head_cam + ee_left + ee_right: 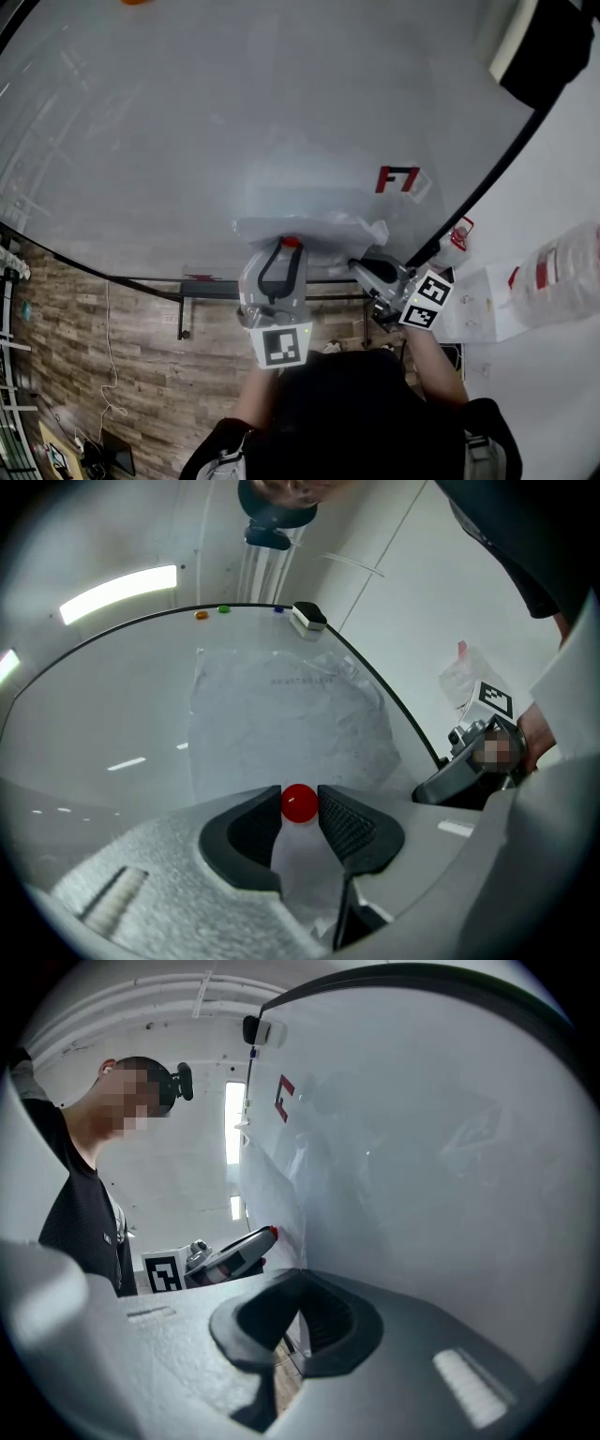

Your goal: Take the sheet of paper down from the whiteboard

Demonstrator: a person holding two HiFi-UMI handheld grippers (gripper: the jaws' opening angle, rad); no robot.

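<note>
A white, crinkled sheet of paper [305, 208] hangs on the whiteboard [187, 122], which fills the head view. A round red magnet [300, 802] sits at the sheet's lower edge. My left gripper [291, 243] is shut on that magnet, which shows between its jaws in the left gripper view [300, 808]. My right gripper [361, 266] is at the sheet's lower right corner. In the right gripper view its jaws [298, 1312] pinch the paper's edge [272, 1180], which lifts slightly off the board. The left gripper [230, 1256] shows beyond it.
A red-and-white label [397, 180] sticks to the board right of the sheet. An eraser [309, 617] and small coloured magnets [212, 611] sit near the board's top edge. A clear plastic bag [570, 272] hangs on the wall at right. Wood floor [122, 356] lies below.
</note>
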